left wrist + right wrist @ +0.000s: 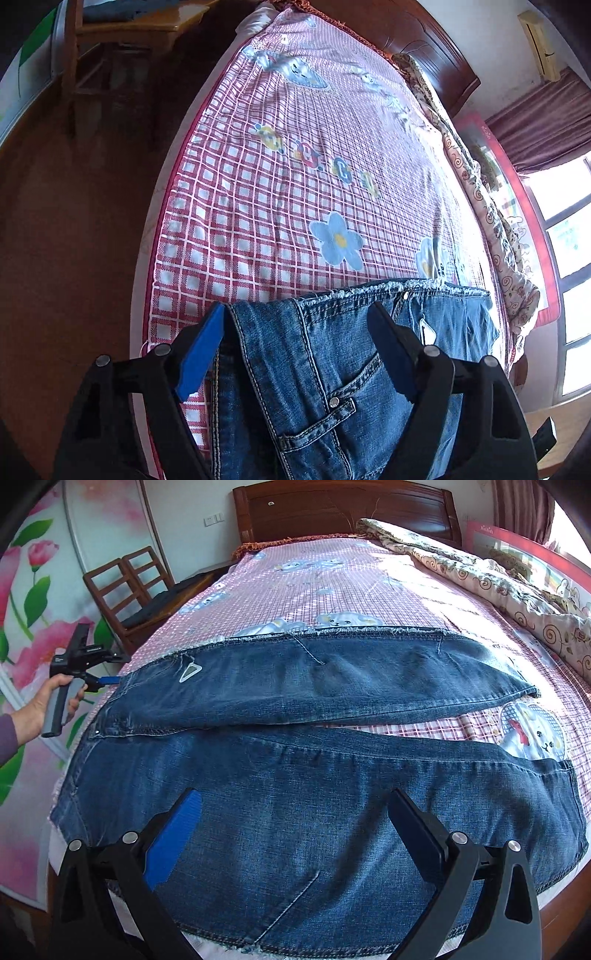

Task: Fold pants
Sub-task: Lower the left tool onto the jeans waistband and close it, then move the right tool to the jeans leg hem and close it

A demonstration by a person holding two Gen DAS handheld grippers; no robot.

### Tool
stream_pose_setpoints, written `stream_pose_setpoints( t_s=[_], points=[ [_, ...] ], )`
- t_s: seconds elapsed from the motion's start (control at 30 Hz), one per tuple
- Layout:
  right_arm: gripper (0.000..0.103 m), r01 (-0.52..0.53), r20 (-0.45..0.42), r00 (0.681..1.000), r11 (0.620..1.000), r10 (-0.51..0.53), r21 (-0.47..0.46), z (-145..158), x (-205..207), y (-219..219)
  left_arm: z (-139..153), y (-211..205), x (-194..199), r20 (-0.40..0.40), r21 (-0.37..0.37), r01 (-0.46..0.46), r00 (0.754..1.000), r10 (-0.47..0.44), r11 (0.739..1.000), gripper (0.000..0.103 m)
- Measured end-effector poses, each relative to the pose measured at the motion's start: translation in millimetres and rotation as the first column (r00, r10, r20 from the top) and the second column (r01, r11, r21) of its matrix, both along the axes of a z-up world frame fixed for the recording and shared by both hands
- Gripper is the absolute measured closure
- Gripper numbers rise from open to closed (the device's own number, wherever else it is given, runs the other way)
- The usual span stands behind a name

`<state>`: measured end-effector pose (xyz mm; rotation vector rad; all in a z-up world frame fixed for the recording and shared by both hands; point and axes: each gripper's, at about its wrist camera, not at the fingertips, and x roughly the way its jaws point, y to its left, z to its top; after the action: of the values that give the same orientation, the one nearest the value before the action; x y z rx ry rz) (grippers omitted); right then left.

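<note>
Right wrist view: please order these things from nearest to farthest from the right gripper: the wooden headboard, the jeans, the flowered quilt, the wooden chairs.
1. jeans: directly under the right gripper, at the near edge of the bed.
2. and 3. flowered quilt, along the right side, and wooden chairs, beside the bed on the left: too close to call.
4. wooden headboard: at the far end.

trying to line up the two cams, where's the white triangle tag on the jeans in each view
Left wrist view: the white triangle tag sits right of centre in the lower half, on the jeans just beyond the left gripper's right finger.
Right wrist view: the tag is left of centre, at the waist end of the far leg, near the left gripper.
Shared landmark: the wooden headboard.
</note>
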<state>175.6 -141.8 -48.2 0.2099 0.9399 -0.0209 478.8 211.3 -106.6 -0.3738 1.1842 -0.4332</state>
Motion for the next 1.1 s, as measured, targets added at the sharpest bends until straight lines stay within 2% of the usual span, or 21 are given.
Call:
stream_pose_setpoints(
  t_s=[0.13, 0.3, 0.37, 0.4, 0.43, 0.47, 0.53, 0.67, 0.77, 0.83, 0.97, 1.1],
  points=[
    [0.003, -0.013, -0.009, 1.0, 1.0, 0.013, 0.011, -2.1, 1.8, 4.5, -3.8, 11.4, 1.2, -0.001, 0.006, -0.015, 1.0, 0.015, 1.0, 0.021],
    [0.003, -0.01, -0.031, 0.999, 1.0, 0.01, 0.011, -8.4, 2.6, 5.6, -7.6, 4.0, -5.3, 0.021, 0.008, 0.055, 0.998, -0.055, 0.998, 0.023],
    [0.003, -0.012, -0.036, 0.999, 1.0, 0.012, 0.009, -10.3, 2.3, 5.3, -7.5, 3.9, -5.0, 0.02, 0.004, 0.057, 0.998, -0.057, 0.998, 0.038],
    [0.003, -0.012, -0.039, 0.999, 1.0, 0.012, 0.007, -10.8, 2.0, 5.0, -8.1, 4.2, -6.1, 0.018, 0.007, 0.06, 0.998, -0.06, 0.998, 0.053],
    [0.003, -0.011, -0.04, 0.999, 1.0, 0.012, 0.008, -11.6, 1.5, 4.0, -10.5, 3.2, -6.5, 0.006, 0.024, 0.064, 0.998, -0.064, 0.998, 0.075],
    [0.003, -0.01, -0.041, 0.999, 1.0, 0.011, 0.01, -12.0, 1.2, 3.9, -9.8, 1.6, -8.9, 0.016, 0.039, 0.068, 0.997, -0.069, 0.997, 0.076],
    [0.003, -0.008, -0.043, 0.999, 1.0, 0.009, 0.012, -13.1, 1.0, 2.5, -6.3, -4.8, -11.8, 0.032, 0.062, 0.085, 0.996, -0.088, 0.994, 0.084],
    [0.003, -0.004, -0.047, 0.999, 1.0, 0.005, 0.018, -14.9, 1.3, -1.8, 7.4, -15.4, -17.9, 0.073, 0.149, 0.062, 0.995, -0.073, 0.987, 0.088],
    [0.003, 0.001, -0.04, 0.999, 1.0, -0.001, 0.021, -14.8, -0.9, -9.4, 30.0, -22.1, -36.7, 0.161, 0.187, -0.003, 0.987, -0.028, 0.982, 0.09],
    [0.003, 0.008, -0.04, 0.999, 0.999, -0.007, 0.033, -14.7, -0.8, -23.0, 49.2, -31.7, -57.3, 0.239, 0.226, -0.017, 0.97, -0.039, 0.974, 0.091],
    [0.003, 0.079, -0.047, 0.996, 0.994, -0.075, 0.075, -6.9, 3.2, -81.0, 79.3, -36.8, -92.7, 0.316, 0.197, -0.049, 0.949, -0.016, 0.979, 0.091],
    [0.003, 0.154, -0.04, 0.988, 0.984, -0.151, 0.093, 22.4, 24.0, -164.9, 97.2, -36.1, -119.3, 0.357, 0.166, -0.084, 0.934, 0.019, 0.983, 0.09]
  ],
)
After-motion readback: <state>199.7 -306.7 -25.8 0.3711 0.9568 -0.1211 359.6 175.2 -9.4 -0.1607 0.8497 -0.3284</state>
